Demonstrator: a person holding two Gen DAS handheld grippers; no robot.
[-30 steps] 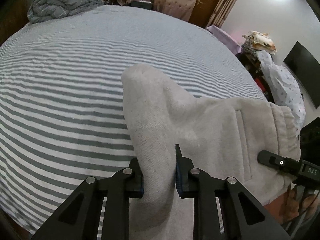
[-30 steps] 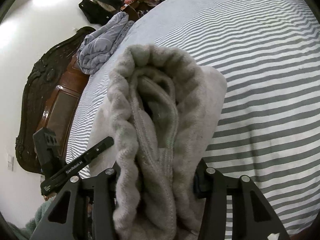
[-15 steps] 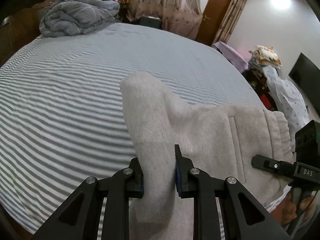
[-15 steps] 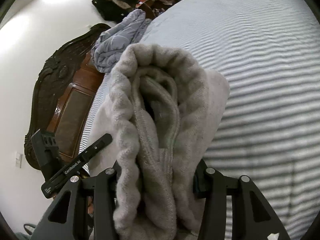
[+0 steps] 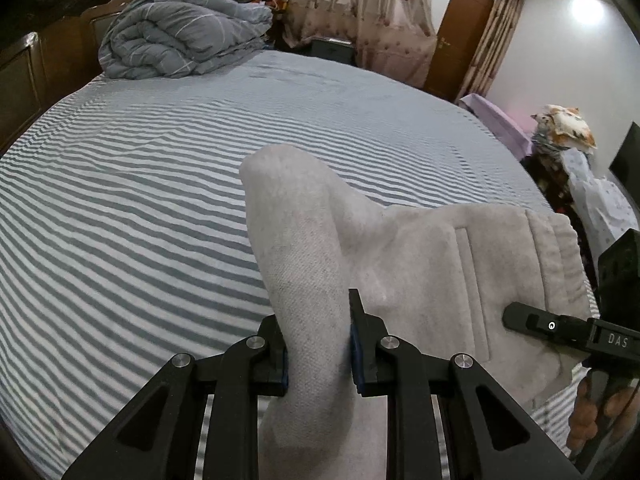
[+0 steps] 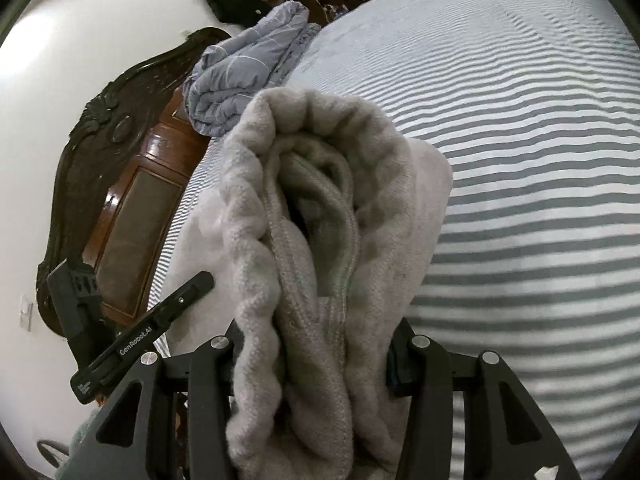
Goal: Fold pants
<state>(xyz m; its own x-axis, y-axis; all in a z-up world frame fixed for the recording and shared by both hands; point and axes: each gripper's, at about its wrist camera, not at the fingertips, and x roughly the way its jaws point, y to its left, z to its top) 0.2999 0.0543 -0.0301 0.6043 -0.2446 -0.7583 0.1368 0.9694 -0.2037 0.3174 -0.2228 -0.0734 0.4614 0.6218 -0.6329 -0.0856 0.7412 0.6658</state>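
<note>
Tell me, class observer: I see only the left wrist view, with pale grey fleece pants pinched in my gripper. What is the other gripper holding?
Observer: The right gripper is clamped on the bunched elastic waistband of the pale grey fleece pants.
Operator: Is the waistband flat?
Observer: No, it is folded over on itself, showing the inner seam.
Operator: What lies left of it?
Observer: A dark carved wooden headboard, with the folded grey quilt on the striped bed sheet beside it.

- pants (image 5: pixel 420 264): pale grey fleece, matt, nubbly weave; ribbed at the gathered waistband (image 6: pixel 304 184)
- bedsheet (image 5: pixel 132 208): striped cloth, matt
- headboard (image 6: pixel 120 184): dark carved wood, glossy
- left gripper (image 5: pixel 318 344): black matt plastic, shiny metal pins
- quilt (image 5: pixel 180 36): grey soft cloth
</note>
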